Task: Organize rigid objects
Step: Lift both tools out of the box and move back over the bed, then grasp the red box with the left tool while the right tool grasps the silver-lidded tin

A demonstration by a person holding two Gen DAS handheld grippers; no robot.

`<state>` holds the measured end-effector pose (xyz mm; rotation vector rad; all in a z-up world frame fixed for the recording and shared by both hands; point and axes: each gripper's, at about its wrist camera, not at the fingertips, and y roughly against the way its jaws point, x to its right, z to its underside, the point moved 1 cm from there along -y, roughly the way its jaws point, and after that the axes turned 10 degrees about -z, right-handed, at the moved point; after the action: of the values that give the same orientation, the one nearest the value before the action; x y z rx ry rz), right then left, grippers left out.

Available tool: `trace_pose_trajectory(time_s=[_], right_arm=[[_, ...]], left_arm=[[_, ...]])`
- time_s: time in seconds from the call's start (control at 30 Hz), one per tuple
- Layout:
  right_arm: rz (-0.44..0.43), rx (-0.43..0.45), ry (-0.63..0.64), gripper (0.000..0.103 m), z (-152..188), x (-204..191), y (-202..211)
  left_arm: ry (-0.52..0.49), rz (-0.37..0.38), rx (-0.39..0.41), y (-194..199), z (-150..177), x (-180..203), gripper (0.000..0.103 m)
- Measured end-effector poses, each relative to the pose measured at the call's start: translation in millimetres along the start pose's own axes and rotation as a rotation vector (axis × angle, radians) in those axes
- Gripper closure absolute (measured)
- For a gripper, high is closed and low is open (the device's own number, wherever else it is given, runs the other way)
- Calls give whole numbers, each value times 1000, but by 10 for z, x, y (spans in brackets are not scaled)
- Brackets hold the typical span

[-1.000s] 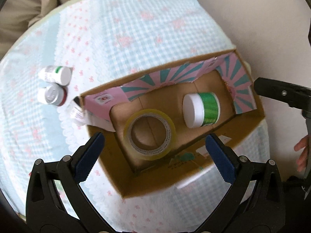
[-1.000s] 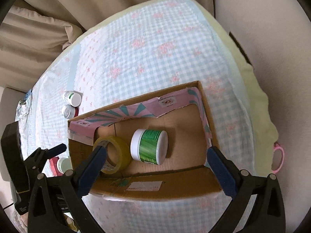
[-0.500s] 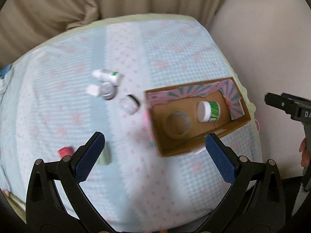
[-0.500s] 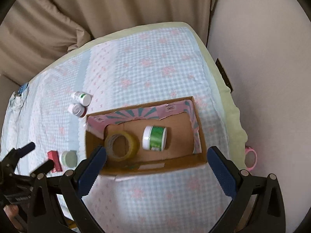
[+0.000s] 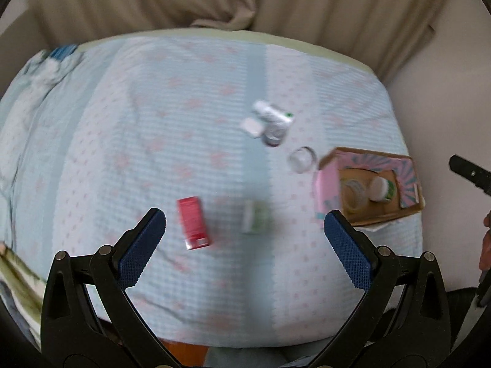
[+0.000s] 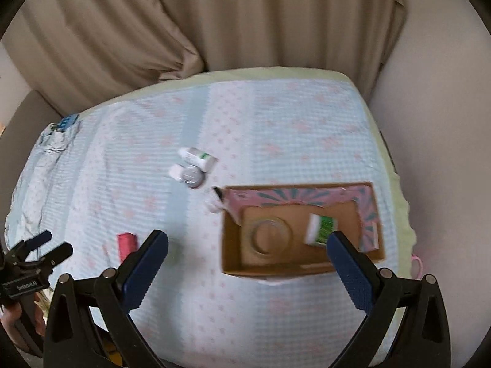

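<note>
Left wrist view: left gripper (image 5: pixel 245 229) spread wide, empty, above a blurred red box (image 5: pixel 194 227) lying flat on the checked bedspread (image 5: pixel 122 141). Right wrist view: right gripper (image 6: pixel 247 250) gaping too; cardboard box (image 6: pixel 230 239) holds tape roll (image 6: pixel 266 235) and green jar (image 6: pixel 320 230).

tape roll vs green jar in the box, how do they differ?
The tape roll lies flat, an open yellowish ring with cardboard showing through; the green jar is solid, lying on its side. The jar has a white lid and green label; the tape is plain. Both are inside the cardboard box, side by side.
</note>
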<state>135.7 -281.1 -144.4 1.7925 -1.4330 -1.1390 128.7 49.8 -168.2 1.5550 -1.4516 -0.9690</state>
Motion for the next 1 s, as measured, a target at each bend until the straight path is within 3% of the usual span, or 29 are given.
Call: trace_pose_trajectory(time_s=[0.13,0.33,0.73,1.0], right_arm=[[-29,-11,17,0,-89,-282,-188],[-60,-72,64,0,-266,-569,-673],[-119,-252,174,0,-651,-724,-2179],[-80,-316,136,0,-646,-599,-3207]], left_arm=[[65,-17,-54,-206,56,-399,0],[137,-39,-160,-719,162,-677,0],[208,-82,-321,-2040,301,-598,3],[247,-133,-391,-2700,479,-511,11]])
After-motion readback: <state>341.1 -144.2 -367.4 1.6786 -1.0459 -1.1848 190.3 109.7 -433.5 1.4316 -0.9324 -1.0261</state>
